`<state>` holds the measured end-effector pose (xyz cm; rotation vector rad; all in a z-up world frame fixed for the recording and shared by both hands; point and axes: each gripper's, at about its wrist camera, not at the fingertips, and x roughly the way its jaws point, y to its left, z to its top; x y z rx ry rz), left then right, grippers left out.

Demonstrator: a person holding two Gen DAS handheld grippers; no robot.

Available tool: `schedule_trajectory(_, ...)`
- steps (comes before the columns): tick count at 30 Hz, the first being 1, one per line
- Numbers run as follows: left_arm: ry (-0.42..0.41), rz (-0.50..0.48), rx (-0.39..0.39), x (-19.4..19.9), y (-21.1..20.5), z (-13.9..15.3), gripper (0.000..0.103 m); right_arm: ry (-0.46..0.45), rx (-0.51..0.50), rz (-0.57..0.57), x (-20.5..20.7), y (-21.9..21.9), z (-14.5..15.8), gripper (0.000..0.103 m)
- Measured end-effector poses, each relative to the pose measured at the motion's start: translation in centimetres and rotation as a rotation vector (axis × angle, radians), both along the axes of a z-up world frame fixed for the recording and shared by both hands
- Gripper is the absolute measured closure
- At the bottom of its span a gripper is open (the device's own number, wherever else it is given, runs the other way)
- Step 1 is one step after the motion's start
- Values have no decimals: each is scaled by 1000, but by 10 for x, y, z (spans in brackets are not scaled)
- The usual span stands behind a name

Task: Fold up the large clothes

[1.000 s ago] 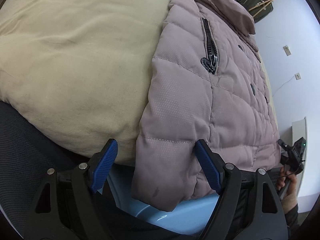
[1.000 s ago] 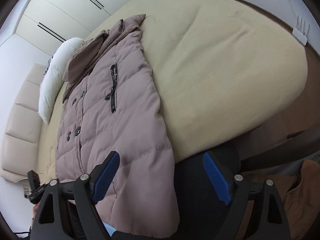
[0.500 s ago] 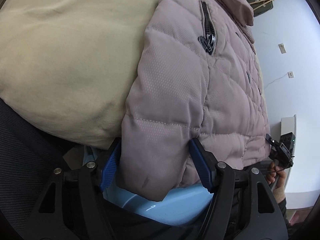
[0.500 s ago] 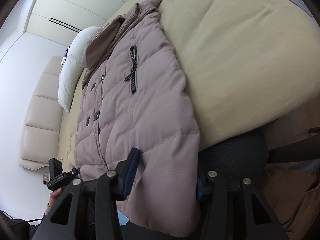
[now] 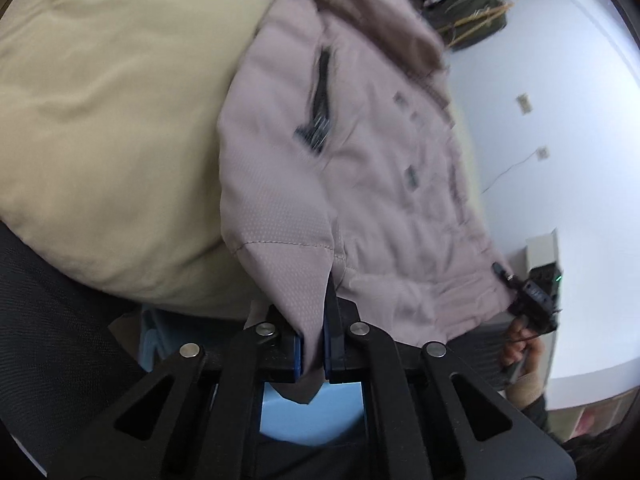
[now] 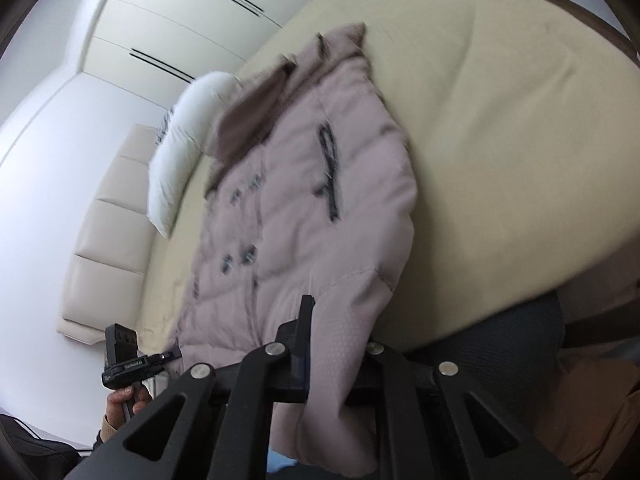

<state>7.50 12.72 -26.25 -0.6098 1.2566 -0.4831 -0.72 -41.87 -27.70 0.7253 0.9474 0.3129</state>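
A mauve quilted puffer jacket (image 5: 360, 168) lies front up on a beige bed (image 5: 100, 120), collar far, hem hanging over the near edge. It also shows in the right wrist view (image 6: 304, 208), with dark buttons and a zip pocket. My left gripper (image 5: 312, 344) is shut on one corner of the hem. My right gripper (image 6: 332, 356) is shut on the other hem corner; fabric bulges between its jaws and hides the right finger. The jacket is blurred in both views.
A white pillow (image 6: 180, 148) and cream headboard (image 6: 104, 240) lie beyond the jacket. White wardrobe doors (image 6: 180, 24) stand behind. A light blue tub (image 5: 312, 412) sits under the bed edge. A dark mesh chair (image 5: 48, 340) is at the left.
Both grippers moved onto the jacket's hem and closed on its two corners. The jacket is now being pulled and bunches near the hem.
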Motion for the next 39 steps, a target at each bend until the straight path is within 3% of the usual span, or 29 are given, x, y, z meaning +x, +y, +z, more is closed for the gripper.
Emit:
schedule_trajectory(6,-147,90,-189,30,19,65,98,-160,26,-23,23,0,54,93)
schedule_trajectory(11,-250,124,-257,73,20,108,98,-281,21,-43,60,-2,100,93)
schedule_trajectory(17,-369,153,-242,152,21,154,98,-378,-20,-79,127,-8,146,93)
schedule_trajectory(21,-404,180,-229,218,15,168,98,-403,-92,-120,186,-9,165,93)
schedule_trajectory(26,-409,233,-209,317,13,162,98,-384,-168,-175,277,-9,167,93)
schedule_trajectory(31,-372,262,-148,407,6,131,98,-346,-258,-193,367,-3,150,93)
schedule_trajectory(37,-308,290,-42,481,-8,69,98,-237,-351,-238,448,3,93,93)
schedule_trajectory(39,-286,309,-29,493,-10,51,97,-175,-329,-241,466,0,67,92)
